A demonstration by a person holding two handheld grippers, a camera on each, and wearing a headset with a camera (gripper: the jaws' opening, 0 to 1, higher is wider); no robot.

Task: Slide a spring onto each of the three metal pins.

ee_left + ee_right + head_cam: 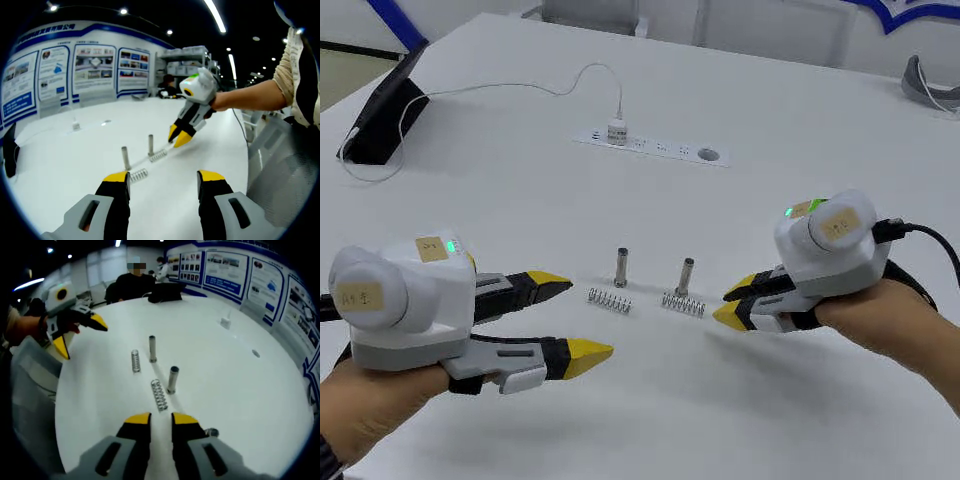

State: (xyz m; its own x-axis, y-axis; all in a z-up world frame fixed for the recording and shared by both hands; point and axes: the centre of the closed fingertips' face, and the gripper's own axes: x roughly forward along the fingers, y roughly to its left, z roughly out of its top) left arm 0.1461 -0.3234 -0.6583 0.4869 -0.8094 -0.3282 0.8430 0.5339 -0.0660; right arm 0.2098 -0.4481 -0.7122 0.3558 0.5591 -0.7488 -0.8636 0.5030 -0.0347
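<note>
Here, each item is placed relative to the left pin, nearest the person first.

1. Left gripper — hand-held, on the near left of the left pin and clear of it. The yellow-tipped jaws are spread wide with nothing between them.
2. Right gripper — hand-held, to the right of the left pin, past the right pin. The jaws are drawn to a narrow gap and no item is seen in them. The tips point toward the right spring and sit just beside its end; contact cannot be told.
3. Left spring — lies flat on the white table, just on the near side of the left pin's base. It is not on the pin.
4. Right spring — lies flat to the near right of the left pin, just in front of the right pin's base. It is not threaded on.
5. Left pin — metal, standing upright and bare.
6. Right pin — metal, upright and bare, just to the right of the left pin.
7. Power strip — white and flat, well beyond the left pin. A white plug is seated in it, and a cable trails from it to the far left.
8. Dark tablet — propped at a tilt, far left of the left pin near the table edge.
</note>
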